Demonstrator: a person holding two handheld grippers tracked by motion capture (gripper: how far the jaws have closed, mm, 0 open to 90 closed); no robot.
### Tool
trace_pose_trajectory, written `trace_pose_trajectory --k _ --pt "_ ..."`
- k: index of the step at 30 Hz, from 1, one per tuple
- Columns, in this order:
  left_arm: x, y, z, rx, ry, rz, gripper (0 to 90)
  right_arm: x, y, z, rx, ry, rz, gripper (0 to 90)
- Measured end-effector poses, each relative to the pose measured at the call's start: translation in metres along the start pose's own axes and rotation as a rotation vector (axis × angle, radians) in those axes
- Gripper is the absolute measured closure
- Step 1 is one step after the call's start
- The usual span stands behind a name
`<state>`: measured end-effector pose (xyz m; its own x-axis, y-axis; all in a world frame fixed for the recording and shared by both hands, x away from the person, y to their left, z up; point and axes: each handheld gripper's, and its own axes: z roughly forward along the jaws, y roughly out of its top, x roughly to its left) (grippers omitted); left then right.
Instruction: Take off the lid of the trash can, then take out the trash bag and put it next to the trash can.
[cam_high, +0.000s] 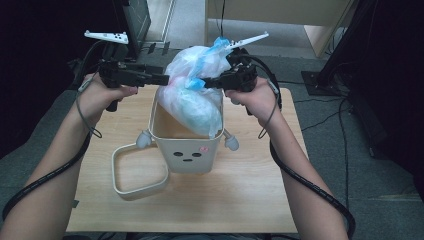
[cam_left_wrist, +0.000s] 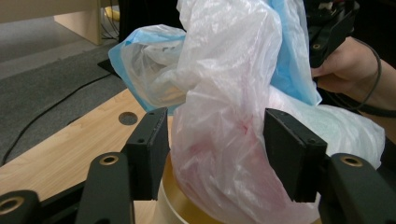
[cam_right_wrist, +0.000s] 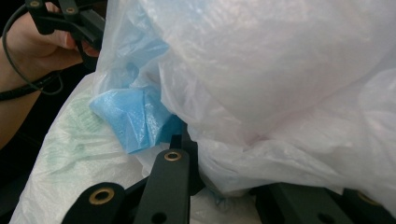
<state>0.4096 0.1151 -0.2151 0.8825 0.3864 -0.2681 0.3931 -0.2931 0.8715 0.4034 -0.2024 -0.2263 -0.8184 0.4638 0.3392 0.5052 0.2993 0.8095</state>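
— While both grippers meet over the bin (cam_high: 186, 150), where is the bundle of bags (cam_high: 196, 95)?

— It sticks up out of the cream bin, its lower part inside, the rest bulging above the rim. The bin stands on the wooden worktop (cam_high: 240, 195), with a loose cream ring (cam_high: 139, 172) lying just beside it on the person's left.

— How are the fingers of the left gripper (cam_high: 162, 79)?

— Apart. In the left gripper view the left gripper (cam_left_wrist: 215, 154) has a fold of pinkish white bag between its fingers (cam_left_wrist: 152, 149), but the pads stand off it, one on either side.

— And the right gripper (cam_high: 207, 82)?

— It comes in from the other side, against the bundle. In the right gripper view its fingers (cam_right_wrist: 170, 182) are drawn close together, clamped on the plastic where the blue bag (cam_right_wrist: 135, 119) and the white bag (cam_right_wrist: 280, 84) gather. Their tips are buried in the folds.

— Do the two grippers touch?

— No, they are near each other with the bundle between them.
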Motion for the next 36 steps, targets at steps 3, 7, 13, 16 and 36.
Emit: trace_pose_trajectory --k 3,7,13,16,36 --pt "0.0 0.0 -0.004 -0.004 0.005 0.0 38.8 0.001 0.002 -0.003 -0.007 -0.002 0.004 80.0" --pt "0.001 0.0 -0.011 0.005 0.013 0.005 37.9 0.004 0.006 -0.01 -0.026 -0.008 0.001 79.8" --pt "0.002 -0.004 -0.018 0.014 0.037 0.018 37.8 0.005 0.013 -0.027 -0.073 -0.008 0.016 79.8" --pt "0.004 -0.008 -0.017 0.025 0.043 0.018 37.8 0.005 0.015 -0.035 -0.082 -0.022 0.019 79.7" --pt "0.007 -0.018 -0.014 0.036 0.06 0.031 37.6 0.001 0.016 -0.086 -0.174 -0.082 0.024 78.6"
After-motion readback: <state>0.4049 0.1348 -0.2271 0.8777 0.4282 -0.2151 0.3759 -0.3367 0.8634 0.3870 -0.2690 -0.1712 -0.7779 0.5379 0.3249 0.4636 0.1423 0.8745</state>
